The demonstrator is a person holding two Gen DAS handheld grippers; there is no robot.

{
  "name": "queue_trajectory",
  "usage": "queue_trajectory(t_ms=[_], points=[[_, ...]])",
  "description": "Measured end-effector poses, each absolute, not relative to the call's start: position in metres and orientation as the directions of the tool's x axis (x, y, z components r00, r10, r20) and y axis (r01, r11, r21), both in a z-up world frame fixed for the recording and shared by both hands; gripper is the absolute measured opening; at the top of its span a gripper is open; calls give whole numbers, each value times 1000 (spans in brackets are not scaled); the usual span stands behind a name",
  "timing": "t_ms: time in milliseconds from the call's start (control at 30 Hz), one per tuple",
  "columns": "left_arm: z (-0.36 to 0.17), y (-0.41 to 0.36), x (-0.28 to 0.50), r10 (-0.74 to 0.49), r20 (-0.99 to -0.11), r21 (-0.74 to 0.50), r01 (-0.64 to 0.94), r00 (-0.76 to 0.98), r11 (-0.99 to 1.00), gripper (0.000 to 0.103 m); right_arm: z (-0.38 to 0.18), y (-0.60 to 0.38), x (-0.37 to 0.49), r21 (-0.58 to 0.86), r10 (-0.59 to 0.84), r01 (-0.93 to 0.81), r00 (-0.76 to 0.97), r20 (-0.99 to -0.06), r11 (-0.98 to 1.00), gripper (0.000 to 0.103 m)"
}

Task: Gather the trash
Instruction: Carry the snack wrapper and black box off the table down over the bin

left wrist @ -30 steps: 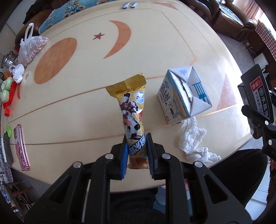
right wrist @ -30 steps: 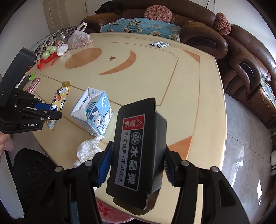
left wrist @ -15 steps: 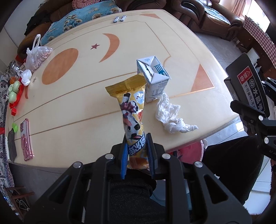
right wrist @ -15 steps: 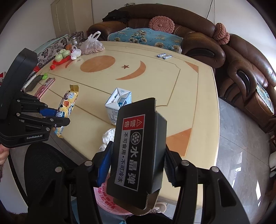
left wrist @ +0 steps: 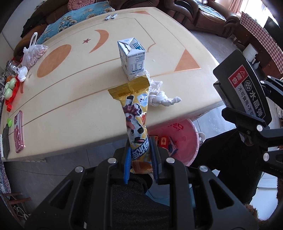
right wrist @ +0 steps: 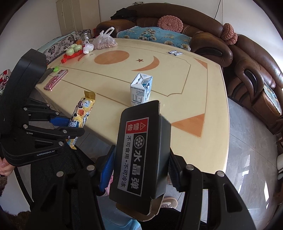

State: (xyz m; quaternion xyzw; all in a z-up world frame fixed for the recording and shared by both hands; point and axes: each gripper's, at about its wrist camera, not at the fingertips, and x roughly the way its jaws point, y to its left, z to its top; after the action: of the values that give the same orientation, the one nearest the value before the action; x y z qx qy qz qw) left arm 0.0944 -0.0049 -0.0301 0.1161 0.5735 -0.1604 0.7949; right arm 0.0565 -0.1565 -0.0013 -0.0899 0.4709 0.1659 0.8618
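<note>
My left gripper is shut on the lower end of a yellow snack wrapper, which stands up from the blue pads; the right wrist view shows that wrapper held off the table's near edge. My right gripper is shut on a black cardboard box with a red and white label, also seen as the black box at the right of the left wrist view. A pink trash bin with packets inside stands on the floor below the table edge. A white-blue milk carton and a crumpled white tissue stay on the table.
The cream table bears a pink phone, a plastic bag, red and green toys and two small sachets. Brown sofas ring the table. A person's dark-clothed legs are beside the bin.
Both grippers have drawn back from over the table with their loads still gripped. The table has receded in both views, and the pink bin has come into sight below its edge.
</note>
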Motion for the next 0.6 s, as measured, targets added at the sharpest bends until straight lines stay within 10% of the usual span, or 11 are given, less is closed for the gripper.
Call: queue_trajectory(t_ms=[600], points=[[-80,-24,54,-151,-956,-32,424,250,905,21,-50,-160,21,36,190,-335,440,-877,942,53]])
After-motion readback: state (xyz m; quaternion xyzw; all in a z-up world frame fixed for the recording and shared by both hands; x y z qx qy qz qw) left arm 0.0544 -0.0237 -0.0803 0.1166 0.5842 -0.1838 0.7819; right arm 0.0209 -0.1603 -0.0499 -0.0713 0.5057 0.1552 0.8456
